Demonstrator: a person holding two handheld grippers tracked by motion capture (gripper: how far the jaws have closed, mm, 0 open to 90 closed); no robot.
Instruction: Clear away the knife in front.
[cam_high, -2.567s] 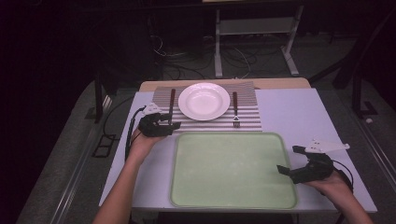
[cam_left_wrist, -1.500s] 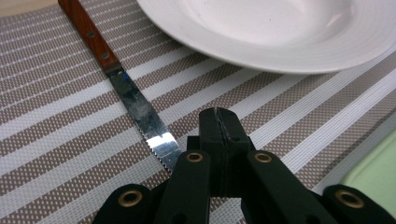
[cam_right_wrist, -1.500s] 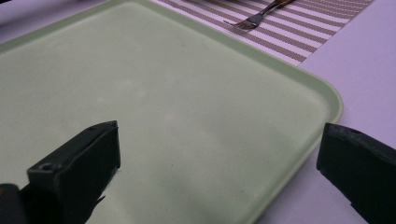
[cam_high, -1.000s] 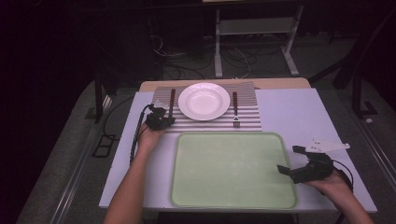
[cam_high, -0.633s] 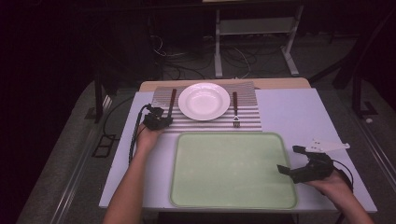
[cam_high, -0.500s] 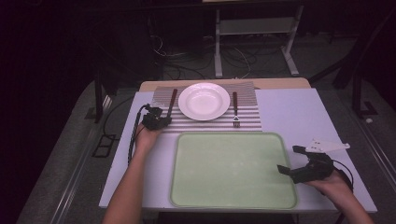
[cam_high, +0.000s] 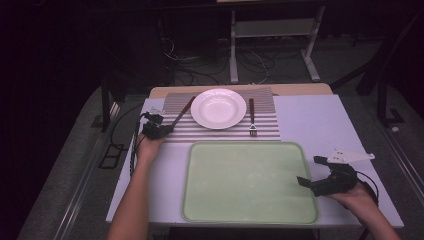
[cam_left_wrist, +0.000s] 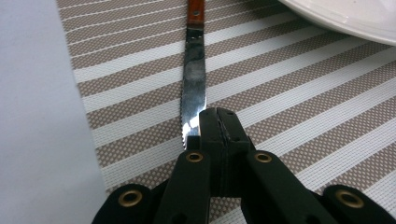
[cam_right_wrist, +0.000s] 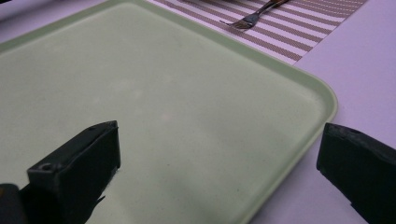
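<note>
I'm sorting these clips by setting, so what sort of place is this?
Probably a lab or workshop staged as a dining spot. A table bears a striped placemat with a plate, knife and fork, but loose cables and a metal stand fill the dark floor behind.

My 2 grippers are black: the left gripper (cam_left_wrist: 218, 126) has brass-coloured rivets, and the right gripper (cam_high: 327, 181) carries a pale grey plate. The knife (cam_left_wrist: 194, 84) has a silver serrated blade and a reddish-brown handle. The placemat (cam_left_wrist: 299, 93) is striped tan and white. The plate (cam_high: 218, 108) is white, the tray (cam_right_wrist: 196, 116) pale green, the table (cam_high: 320, 125) lilac-white.
</note>
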